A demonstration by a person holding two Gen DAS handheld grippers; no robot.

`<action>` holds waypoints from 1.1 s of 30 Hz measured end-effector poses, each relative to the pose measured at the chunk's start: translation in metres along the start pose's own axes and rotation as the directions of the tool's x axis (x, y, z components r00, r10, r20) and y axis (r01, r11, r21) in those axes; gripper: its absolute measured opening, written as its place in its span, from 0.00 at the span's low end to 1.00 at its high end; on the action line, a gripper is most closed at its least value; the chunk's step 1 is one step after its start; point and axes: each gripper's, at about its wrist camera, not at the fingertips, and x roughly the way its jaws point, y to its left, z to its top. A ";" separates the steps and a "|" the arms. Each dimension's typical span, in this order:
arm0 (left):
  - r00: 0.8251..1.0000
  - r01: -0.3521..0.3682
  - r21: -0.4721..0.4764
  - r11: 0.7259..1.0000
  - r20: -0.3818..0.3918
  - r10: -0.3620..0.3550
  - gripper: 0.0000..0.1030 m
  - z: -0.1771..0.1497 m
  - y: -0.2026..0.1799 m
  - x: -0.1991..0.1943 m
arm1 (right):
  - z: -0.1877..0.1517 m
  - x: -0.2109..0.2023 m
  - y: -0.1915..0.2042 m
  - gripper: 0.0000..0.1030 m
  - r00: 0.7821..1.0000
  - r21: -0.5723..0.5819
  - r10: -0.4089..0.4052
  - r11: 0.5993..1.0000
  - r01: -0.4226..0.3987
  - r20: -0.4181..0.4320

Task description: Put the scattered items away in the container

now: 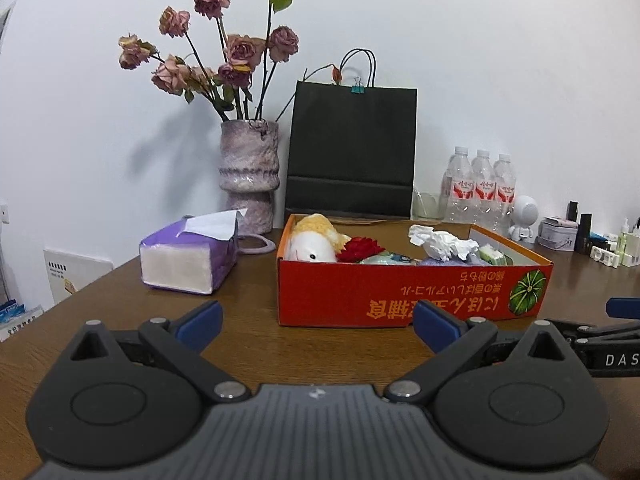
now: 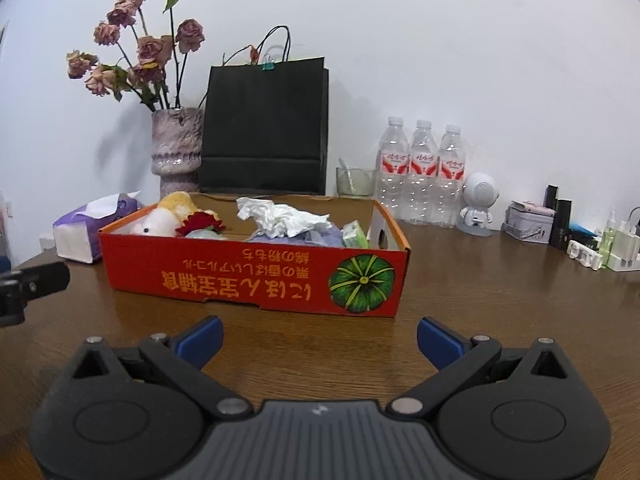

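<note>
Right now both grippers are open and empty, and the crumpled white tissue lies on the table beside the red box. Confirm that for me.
Not quite. The crumpled white tissue is not on the table; it lies inside the red box, on top of the other things, as the right wrist view shows. The rest holds: the left gripper and right gripper both have jaws apart with nothing between them.

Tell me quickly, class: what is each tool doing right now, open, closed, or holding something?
Left tool: open, holding nothing, above the table in front of the red box.
Right tool: open, holding nothing.
</note>
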 end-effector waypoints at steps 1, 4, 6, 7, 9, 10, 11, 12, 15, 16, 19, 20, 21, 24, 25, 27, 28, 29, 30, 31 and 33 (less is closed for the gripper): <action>1.000 -0.002 0.002 1.000 -0.003 0.002 1.00 0.000 0.000 0.001 | 0.000 -0.001 0.000 1.00 1.000 0.001 0.002 1.000 -0.002 0.004; 1.000 -0.003 0.008 1.000 -0.007 0.003 1.00 0.001 -0.001 0.002 | 0.000 -0.002 0.000 1.00 1.000 -0.002 -0.003 1.000 0.003 0.010; 1.000 -0.005 0.012 1.000 -0.002 0.005 1.00 0.000 -0.001 0.001 | 0.000 -0.002 0.001 1.00 1.000 -0.004 -0.007 1.000 0.007 0.012; 1.000 -0.006 0.014 1.000 0.000 0.006 1.00 0.000 -0.002 0.001 | 0.000 -0.002 0.001 1.00 1.000 -0.004 -0.009 1.000 0.009 0.013; 1.000 -0.005 0.019 1.000 0.005 0.005 1.00 0.000 -0.002 0.000 | 0.000 -0.002 0.001 1.00 1.000 -0.006 -0.011 1.000 0.011 0.014; 1.000 -0.004 0.021 1.000 0.006 0.004 1.00 0.000 -0.003 0.000 | 0.000 -0.002 0.001 1.00 1.000 -0.007 -0.012 1.000 0.012 0.015; 1.000 -0.002 0.022 1.000 0.007 0.002 1.00 0.000 -0.003 0.000 | 0.000 -0.002 0.001 1.00 1.000 -0.009 -0.013 1.000 0.013 0.016; 1.000 -0.004 0.023 1.000 0.009 0.004 1.00 0.000 -0.003 -0.001 | 0.000 -0.003 0.002 1.00 1.000 -0.010 -0.013 1.000 0.013 0.017; 1.000 -0.010 0.023 1.000 0.011 0.009 1.00 0.000 -0.003 -0.001 | -0.001 -0.003 0.002 1.00 1.000 -0.011 -0.012 1.000 0.012 0.019; 1.000 -0.010 0.023 1.000 0.011 0.010 1.00 0.000 -0.003 -0.001 | -0.001 -0.003 0.002 1.00 1.000 -0.011 -0.010 1.000 0.010 0.019; 1.000 -0.010 0.024 1.000 0.011 0.010 1.00 0.000 -0.004 -0.001 | 0.000 -0.003 0.001 1.00 1.000 -0.012 -0.009 1.000 0.009 0.018; 1.000 -0.010 0.026 1.000 0.011 0.010 1.00 0.000 -0.004 -0.001 | -0.001 -0.003 0.001 1.00 1.000 -0.013 -0.010 1.000 0.010 0.019; 1.000 -0.009 0.027 1.000 0.012 0.009 1.00 0.000 -0.004 -0.001 | -0.001 -0.003 0.001 1.00 1.000 -0.013 -0.010 1.000 0.010 0.018; 1.000 -0.005 0.032 0.999 0.008 0.005 1.00 0.000 -0.005 -0.001 | 0.000 -0.003 0.001 1.00 1.000 -0.014 -0.010 1.000 0.010 0.017; 1.000 -0.003 0.033 0.999 0.009 0.003 1.00 -0.001 -0.005 -0.001 | 0.000 -0.003 0.002 1.00 1.000 -0.013 -0.010 1.000 0.010 0.017; 1.000 -0.003 0.035 0.999 0.011 0.003 1.00 -0.001 -0.005 -0.002 | -0.001 -0.002 0.002 1.00 1.000 -0.013 -0.010 1.000 0.010 0.015; 1.000 -0.003 0.035 0.999 0.011 0.003 1.00 -0.001 -0.005 -0.002 | -0.001 -0.002 0.002 1.00 1.000 -0.013 -0.010 1.000 0.010 0.016; 1.000 -0.003 0.035 0.999 0.011 0.003 1.00 -0.001 -0.005 -0.002 | -0.001 -0.002 0.002 1.00 1.000 -0.014 -0.010 1.000 0.010 0.016; 1.000 -0.003 0.034 0.999 0.012 0.003 1.00 -0.001 -0.005 -0.002 | -0.001 -0.002 0.002 1.00 1.000 -0.015 -0.010 1.000 0.010 0.016; 1.000 -0.004 0.034 0.999 0.011 0.003 1.00 -0.001 -0.005 -0.002 | -0.001 -0.002 0.002 1.00 1.000 -0.017 -0.010 1.000 0.011 0.016; 1.000 -0.004 0.033 0.999 0.011 0.003 1.00 0.000 -0.006 -0.003 | -0.001 -0.002 0.002 1.00 1.000 -0.017 -0.010 1.000 0.011 0.015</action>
